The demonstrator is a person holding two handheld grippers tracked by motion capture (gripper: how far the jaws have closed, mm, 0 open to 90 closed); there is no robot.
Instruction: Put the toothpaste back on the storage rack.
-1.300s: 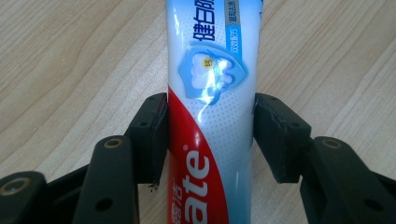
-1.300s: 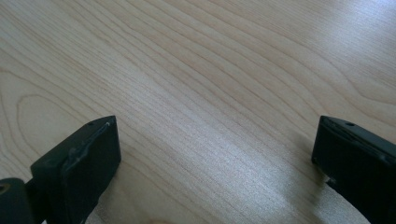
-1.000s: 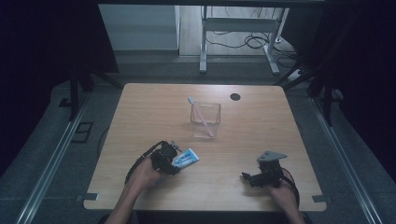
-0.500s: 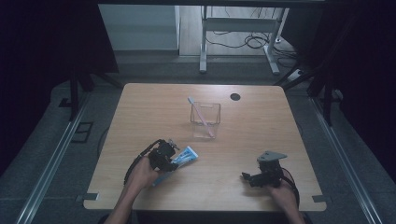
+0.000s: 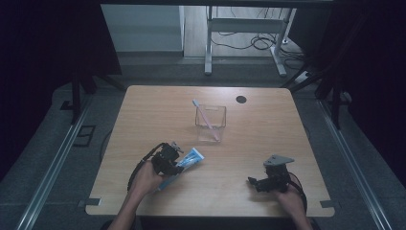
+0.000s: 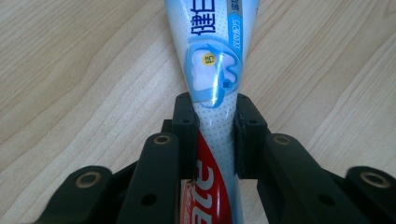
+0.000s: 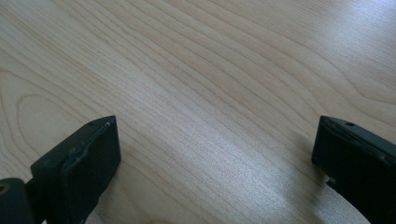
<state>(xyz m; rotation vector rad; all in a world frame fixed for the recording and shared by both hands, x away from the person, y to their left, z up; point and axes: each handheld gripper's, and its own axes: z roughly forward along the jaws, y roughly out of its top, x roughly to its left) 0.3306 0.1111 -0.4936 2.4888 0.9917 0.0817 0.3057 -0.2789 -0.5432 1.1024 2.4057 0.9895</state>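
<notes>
Left gripper [image 6: 212, 135] has just been closing and now pinches the soft blue-and-white plastic toothpaste tube [image 6: 212, 60], whose long axis runs straight ahead between its jaws; right gripper [image 7: 215, 154] gapes empty.

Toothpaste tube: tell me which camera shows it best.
The left gripper view. The toothpaste tube lies close up on the table, print legible, the left gripper shut on it. The high view shows it small and far off beside that hand. The right gripper view looks at bare wood.
</notes>
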